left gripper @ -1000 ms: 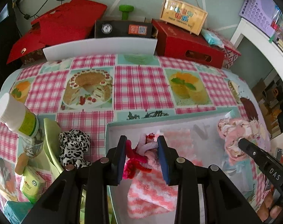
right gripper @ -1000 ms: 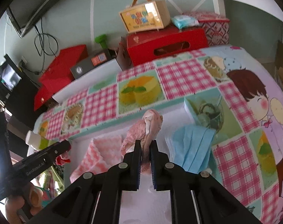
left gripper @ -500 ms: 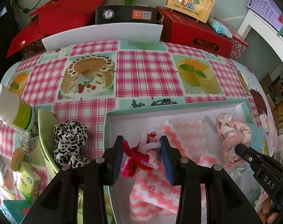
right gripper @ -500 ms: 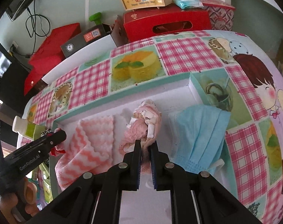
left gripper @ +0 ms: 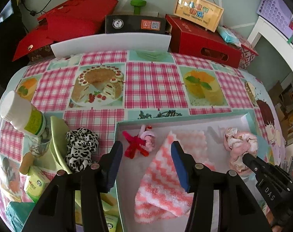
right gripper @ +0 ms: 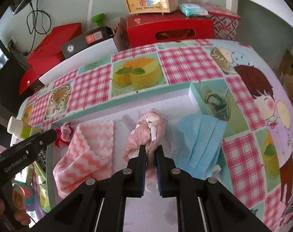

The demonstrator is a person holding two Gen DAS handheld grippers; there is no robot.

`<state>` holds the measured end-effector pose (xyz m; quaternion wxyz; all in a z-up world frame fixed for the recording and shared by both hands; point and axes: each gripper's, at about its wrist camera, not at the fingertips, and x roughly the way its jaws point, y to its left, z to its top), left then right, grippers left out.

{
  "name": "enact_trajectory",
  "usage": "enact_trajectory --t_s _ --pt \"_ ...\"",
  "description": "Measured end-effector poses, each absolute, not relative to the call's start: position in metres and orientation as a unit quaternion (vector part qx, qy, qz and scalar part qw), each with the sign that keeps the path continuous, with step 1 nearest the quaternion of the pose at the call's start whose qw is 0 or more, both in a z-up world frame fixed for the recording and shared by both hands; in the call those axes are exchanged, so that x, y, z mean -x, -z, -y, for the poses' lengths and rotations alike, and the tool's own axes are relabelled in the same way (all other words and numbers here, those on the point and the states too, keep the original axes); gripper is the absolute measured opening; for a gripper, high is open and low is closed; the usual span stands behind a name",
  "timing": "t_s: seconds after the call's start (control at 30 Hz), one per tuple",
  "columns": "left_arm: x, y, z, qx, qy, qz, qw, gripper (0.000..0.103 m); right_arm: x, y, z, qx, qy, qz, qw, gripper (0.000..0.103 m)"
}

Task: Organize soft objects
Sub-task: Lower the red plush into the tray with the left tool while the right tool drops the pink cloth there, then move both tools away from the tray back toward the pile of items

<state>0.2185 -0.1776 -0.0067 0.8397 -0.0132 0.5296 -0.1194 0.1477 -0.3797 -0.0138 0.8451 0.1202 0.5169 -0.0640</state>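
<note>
L tongs [left gripper: 146,164] angled steeply down over the shallow white tray [left gripper: 185,120], jaws about halfway apart and just been opening; nothing gripped. The red-and-pink hair tie [left gripper: 139,144] lies free on the tray floor just ahead of the jaws, near the tray's left wall. Pink-white zigzag cloth [left gripper: 163,181] lies crumpled under and between the L fingers, not pinched.

R tongs [right gripper: 150,158] also pitched steeply down, jaws nearly closed and clamped on the near edge of the pink scrunchie [right gripper: 146,133], which rests mid-tray w/ the cloth on its left and a blue face mask [right gripper: 198,145] just beside it on the right, draped over the tray's right edge.

Leopard-print scrunchie [left gripper: 80,148] sits outside the tray on the checked counter [left gripper: 154,85], next to a white bottle [left gripper: 22,116].
</note>
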Motion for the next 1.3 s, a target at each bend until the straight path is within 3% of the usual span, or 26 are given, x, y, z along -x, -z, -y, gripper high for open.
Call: enact_trajectory --t_s 0.27,0.37,0.4,0.47,0.53,0.67,1.0,1.3 --pt "-0.2153 -0.0022 0.178 0.011 0.118 -0.522 0.845 0.053 -0.1463 0.0084 0.3759 -0.104 0.07 -0.513 0.849 0.012" --pt "-0.2163 0.0011 0.1791 0.007 0.115 -0.527 0.842 0.054 -0.1466 0.0102 0.3766 -0.1 0.079 -0.516 0.847 0.022" --pt "-0.217 0.0028 0.1792 0.007 0.113 -0.529 0.841 0.057 -0.1467 0.0107 0.3771 -0.099 0.081 -0.517 0.847 0.025" --pt "-0.2179 0.0051 0.179 0.006 0.11 -0.531 0.84 0.083 -0.1469 0.0115 0.3781 -0.097 0.086 -0.518 0.846 0.045" --pt "-0.218 0.0048 0.1787 0.006 0.109 -0.529 0.842 0.084 -0.1468 0.0112 0.3786 -0.092 0.092 -0.516 0.846 0.059" --pt "-0.2183 0.0047 0.1783 0.005 0.108 -0.528 0.842 0.084 -0.1475 0.0097 0.378 -0.085 0.098 -0.514 0.848 0.065" --pt "-0.2195 0.0063 0.1762 0.001 0.098 -0.527 0.844 0.084 -0.1487 0.0123 0.3776 -0.073 0.106 -0.518 0.845 0.067" --pt "-0.2204 0.0064 0.1717 0.008 0.082 -0.519 0.851 0.089 -0.1496 0.0119 0.379 -0.056 0.123 -0.516 0.846 0.091"
